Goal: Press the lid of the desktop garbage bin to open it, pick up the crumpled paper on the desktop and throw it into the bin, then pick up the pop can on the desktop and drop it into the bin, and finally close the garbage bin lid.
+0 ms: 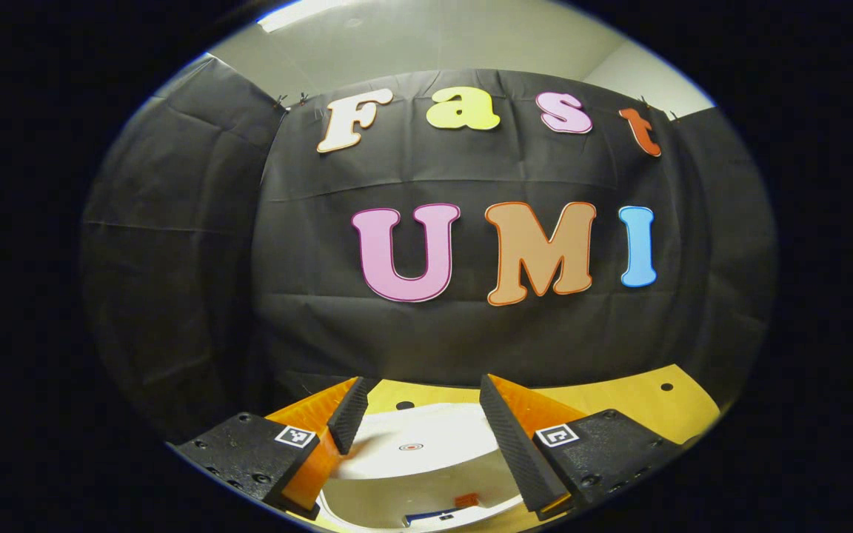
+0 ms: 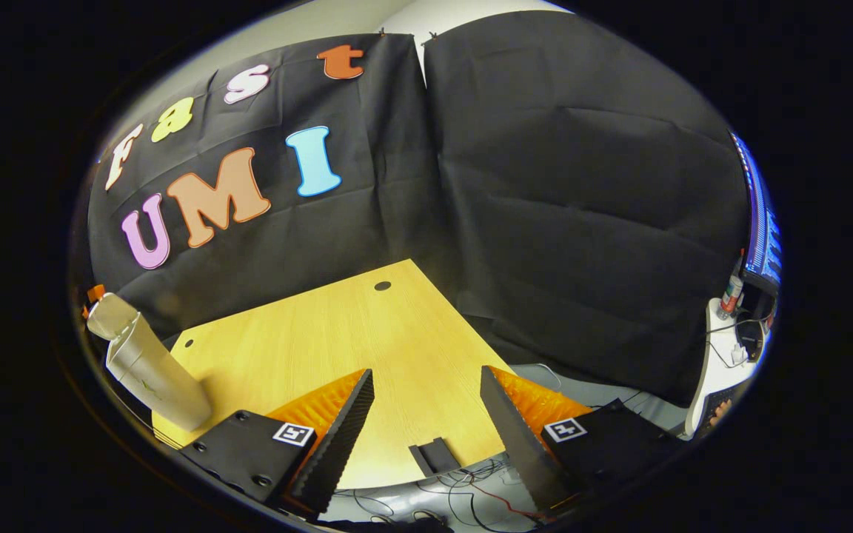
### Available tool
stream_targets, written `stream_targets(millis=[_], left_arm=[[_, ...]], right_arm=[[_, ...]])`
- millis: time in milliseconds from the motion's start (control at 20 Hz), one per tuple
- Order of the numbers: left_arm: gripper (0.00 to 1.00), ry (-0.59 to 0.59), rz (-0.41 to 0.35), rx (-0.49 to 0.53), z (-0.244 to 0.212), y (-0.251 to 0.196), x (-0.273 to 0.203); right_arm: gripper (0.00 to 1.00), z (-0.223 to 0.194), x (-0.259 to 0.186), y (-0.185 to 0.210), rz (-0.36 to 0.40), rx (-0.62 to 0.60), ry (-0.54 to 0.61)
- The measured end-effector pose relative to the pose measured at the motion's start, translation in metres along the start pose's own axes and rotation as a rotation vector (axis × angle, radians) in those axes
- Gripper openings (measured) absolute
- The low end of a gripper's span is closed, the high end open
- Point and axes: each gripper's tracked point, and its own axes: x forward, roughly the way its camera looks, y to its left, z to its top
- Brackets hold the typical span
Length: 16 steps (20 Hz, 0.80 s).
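The left gripper (image 1: 417, 428) has its fingers wide apart with nothing between them, just above the white bin lid (image 1: 412, 448) at 6 o'clock, while the right gripper (image 2: 426, 422) is spread wide too over the wooden table (image 2: 338, 340), with the bin (image 2: 149, 363) at 9 o'clock.

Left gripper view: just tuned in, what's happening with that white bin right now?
The left gripper hangs open just above the white bin, whose round lid looks shut, with one finger to each side of it and nothing held. The right gripper is open and empty too, over the near edge of the wooden table. In that view the bin stands at the far left.
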Motion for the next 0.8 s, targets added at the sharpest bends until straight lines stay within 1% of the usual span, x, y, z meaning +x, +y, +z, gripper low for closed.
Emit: stream_targets(millis=[50,100,350,450,500,600,700,750,800], left_arm=[[0.91,0.005,-0.003,0.003,-0.007,-0.003,-0.003],[0.91,0.011,-0.005,0.008,-0.016,-0.005,-0.005],[0.91,0.092,-0.005,0.003,-0.068,-0.015,-0.020],[0.92,0.093,-0.006,-0.007,-0.074,-0.017,-0.022],[0.91,0.094,-0.003,-0.016,-0.076,-0.017,-0.022],[0.92,0.124,0.018,-0.032,-0.088,-0.014,-0.024],[0.99,0.072,0.028,-0.006,-0.083,-0.014,-0.021],[0.93,0.070,0.028,0.008,-0.084,-0.013,-0.022],[0.93,0.041,0.027,0.025,-0.082,-0.013,-0.022]], right_arm=[[0.94,0.000,0.000,0.000,0.002,-0.005,0.002],[0.96,0.000,0.000,0.000,0.005,-0.006,0.004],[0.96,-0.007,0.001,-0.003,0.004,-0.003,0.023],[0.96,-0.005,0.002,-0.002,0.009,0.005,0.019],[0.96,-0.004,0.002,0.000,0.016,0.007,0.021],[0.96,-0.006,0.005,0.005,0.026,-0.001,0.028],[0.96,-0.008,0.008,0.010,0.038,-0.010,0.037],[0.96,-0.009,0.008,0.012,0.045,-0.014,0.042],[0.96,-0.009,0.008,0.013,0.049,-0.017,0.047]])
